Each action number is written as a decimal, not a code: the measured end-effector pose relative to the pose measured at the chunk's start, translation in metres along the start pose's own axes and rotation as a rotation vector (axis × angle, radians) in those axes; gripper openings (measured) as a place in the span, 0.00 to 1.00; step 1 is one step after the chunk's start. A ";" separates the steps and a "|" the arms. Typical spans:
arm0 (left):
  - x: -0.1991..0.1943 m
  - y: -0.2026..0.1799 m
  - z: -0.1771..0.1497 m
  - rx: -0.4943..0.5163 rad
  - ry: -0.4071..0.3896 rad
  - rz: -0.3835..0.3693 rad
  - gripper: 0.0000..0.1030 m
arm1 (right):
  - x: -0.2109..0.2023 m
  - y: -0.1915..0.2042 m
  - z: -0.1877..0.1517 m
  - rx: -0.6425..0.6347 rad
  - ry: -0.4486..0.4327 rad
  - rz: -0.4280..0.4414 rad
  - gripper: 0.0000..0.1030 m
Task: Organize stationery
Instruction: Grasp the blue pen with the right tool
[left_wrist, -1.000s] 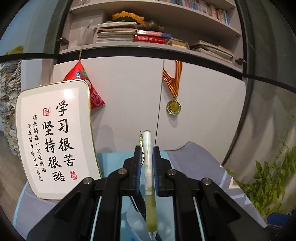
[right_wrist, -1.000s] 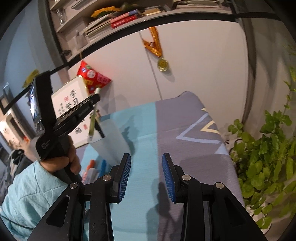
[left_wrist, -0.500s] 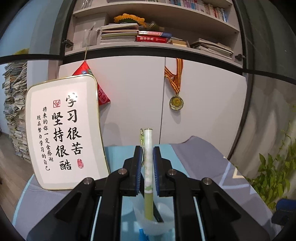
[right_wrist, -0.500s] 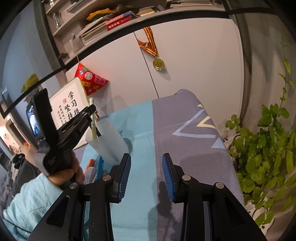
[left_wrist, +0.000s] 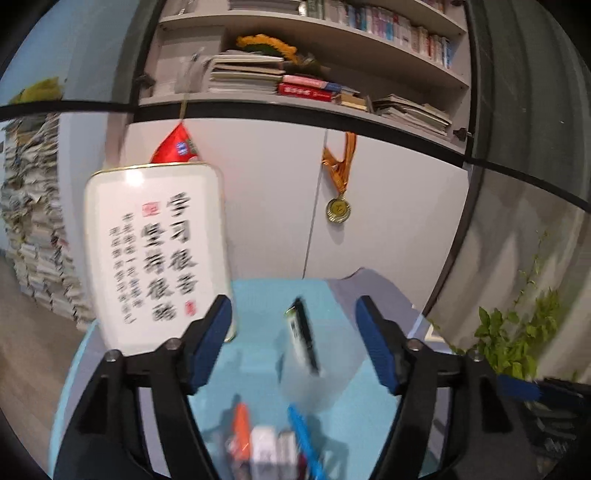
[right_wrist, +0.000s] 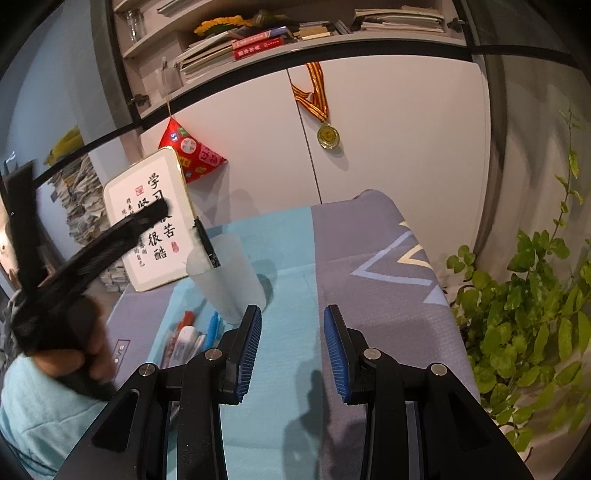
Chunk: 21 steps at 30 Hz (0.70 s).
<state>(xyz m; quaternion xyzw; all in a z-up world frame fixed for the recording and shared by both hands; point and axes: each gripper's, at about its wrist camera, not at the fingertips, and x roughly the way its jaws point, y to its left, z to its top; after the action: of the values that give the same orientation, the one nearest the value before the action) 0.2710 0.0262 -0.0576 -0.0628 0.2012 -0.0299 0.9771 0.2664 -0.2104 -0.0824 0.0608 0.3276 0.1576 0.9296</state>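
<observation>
A frosted plastic cup stands on the blue mat and holds pens; in the left wrist view the cup is blurred, with a pen leaning in it. My left gripper is open and empty, back from and above the cup; in the right wrist view it is a dark blur to the cup's left. Loose stationery lies below it: an orange pen, a blue pen, white items. My right gripper is open and empty over the mat, right of the cup.
A white calligraphy plaque leans behind the cup at the left. White cabinet doors with a hanging medal stand behind the table. A leafy plant is off the table's right edge. More stationery lies left of the cup.
My left gripper has opened and let go of the green pen, which now stands in the cup. It has pulled back and tilted down. The right gripper has barely moved.
</observation>
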 end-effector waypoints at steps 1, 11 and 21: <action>-0.007 0.005 -0.003 0.002 0.021 0.004 0.68 | 0.000 0.002 0.000 -0.005 0.004 0.001 0.34; -0.035 0.051 -0.076 -0.014 0.270 -0.005 0.49 | 0.017 0.042 -0.018 -0.069 0.109 0.049 0.34; -0.019 0.045 -0.126 0.002 0.438 -0.092 0.23 | 0.059 0.093 -0.060 -0.210 0.290 0.093 0.34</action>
<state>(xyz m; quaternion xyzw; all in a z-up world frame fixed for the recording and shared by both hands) 0.2055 0.0587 -0.1712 -0.0628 0.4054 -0.0874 0.9078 0.2481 -0.1023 -0.1436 -0.0448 0.4370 0.2406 0.8655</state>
